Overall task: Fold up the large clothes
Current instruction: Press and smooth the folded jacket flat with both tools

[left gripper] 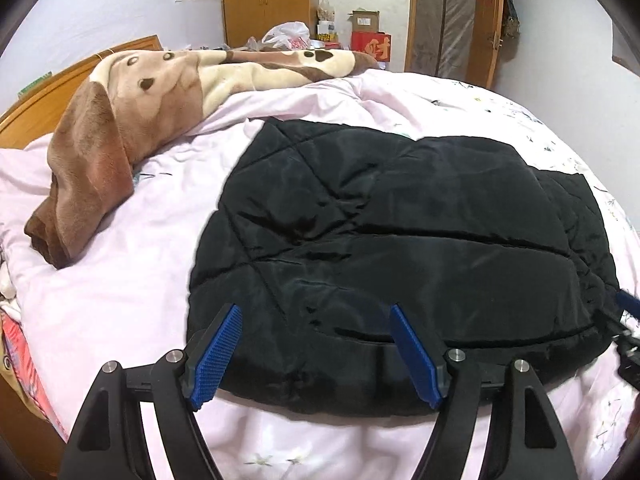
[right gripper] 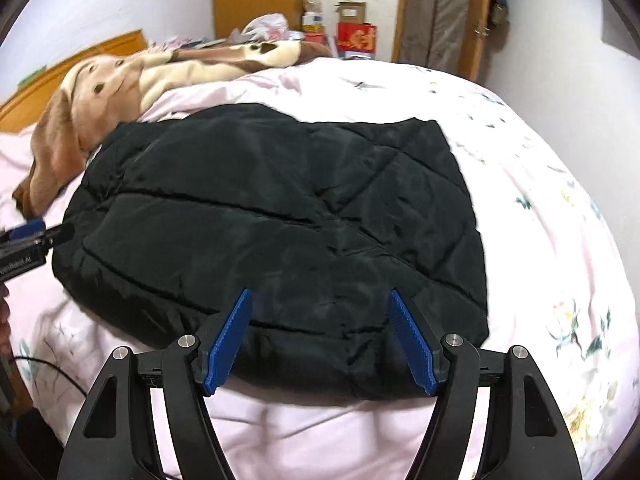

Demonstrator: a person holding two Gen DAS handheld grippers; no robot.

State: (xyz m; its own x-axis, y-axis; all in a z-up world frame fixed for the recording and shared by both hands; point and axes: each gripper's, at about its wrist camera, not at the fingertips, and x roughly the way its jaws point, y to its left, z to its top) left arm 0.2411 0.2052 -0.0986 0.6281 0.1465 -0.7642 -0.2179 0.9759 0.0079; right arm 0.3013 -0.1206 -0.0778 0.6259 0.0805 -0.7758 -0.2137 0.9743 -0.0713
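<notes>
I judged that I was between folds: the black quilted jacket [left gripper: 392, 248] lay on the pink floral quilt [left gripper: 120, 280] as a compact, roughly rectangular bundle, with no sleeve that I could see sticking out, so the folding looked far along, though I could not tell what lay tucked underneath. My left gripper [left gripper: 316, 354] hung over the near edge of the bundle toward its left corner, its blue pads [left gripper: 218, 354] spread wide with nothing pinched between them; the fabric showed in the gap but the pads did not press on it. My right gripper [right gripper: 320, 340] hung the same way over the near edge further to the right, jaws released and empty, the jacket [right gripper: 280, 220] filling the view beyond it. Both tools pointed steeply downward and forward across the bed, side by side, each visible at the margin of the other's view. The next move, as I read it, called for either dropping both sets of jaws onto the near hem and carrying it over to the far edge for one more fold, or simply smoothing the puffy top flat; the slick padded cloth would likely spring back, so a deep bite on both corners together seemed wise. The brown plush blanket [left gripper: 120, 140] lay well apart at the headboard side.
</notes>
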